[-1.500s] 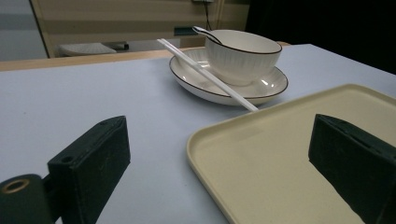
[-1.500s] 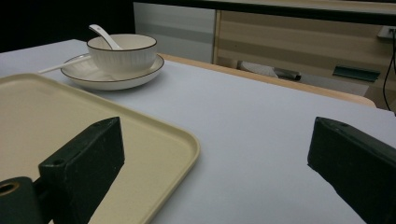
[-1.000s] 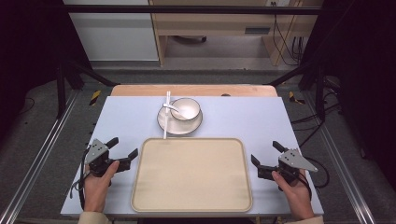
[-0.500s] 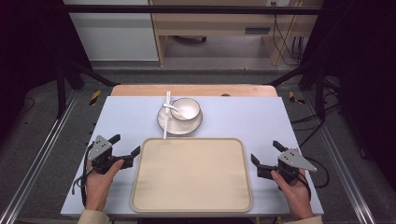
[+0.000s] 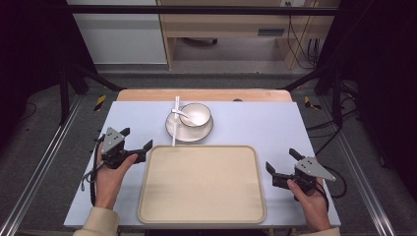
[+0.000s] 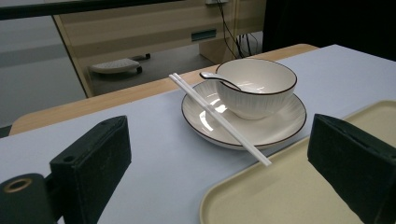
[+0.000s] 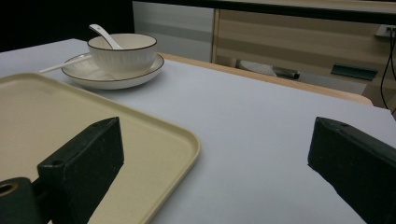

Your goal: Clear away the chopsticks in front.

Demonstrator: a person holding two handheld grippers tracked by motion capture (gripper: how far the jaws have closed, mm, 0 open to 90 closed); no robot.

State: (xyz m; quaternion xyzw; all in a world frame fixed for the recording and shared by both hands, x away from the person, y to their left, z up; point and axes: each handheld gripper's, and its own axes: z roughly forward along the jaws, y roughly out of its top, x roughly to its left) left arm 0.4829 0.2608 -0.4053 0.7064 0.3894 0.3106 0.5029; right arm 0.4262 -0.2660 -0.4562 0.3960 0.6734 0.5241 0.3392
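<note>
From the high view, you've got the left gripper point(image 5: 134, 139) and right gripper point(image 5: 282, 167) parked on either side of the tray point(image 5: 202, 184), both with jaws spread and nothing in them; looks like a ready stance. The bowl point(image 5: 195, 114) sits on its plate point(image 5: 189, 129) at the far side, just beyond the tray.

Left gripper view: you're aimed at the chopsticks point(image 6: 218, 118), propped across the plate's rim with their near tips over the tray's edge; the spoon point(image 6: 219, 79) rests in the bowl.

Right gripper view: jaws wide apart, straddling the tray's near right corner; bowl far left.
</note>
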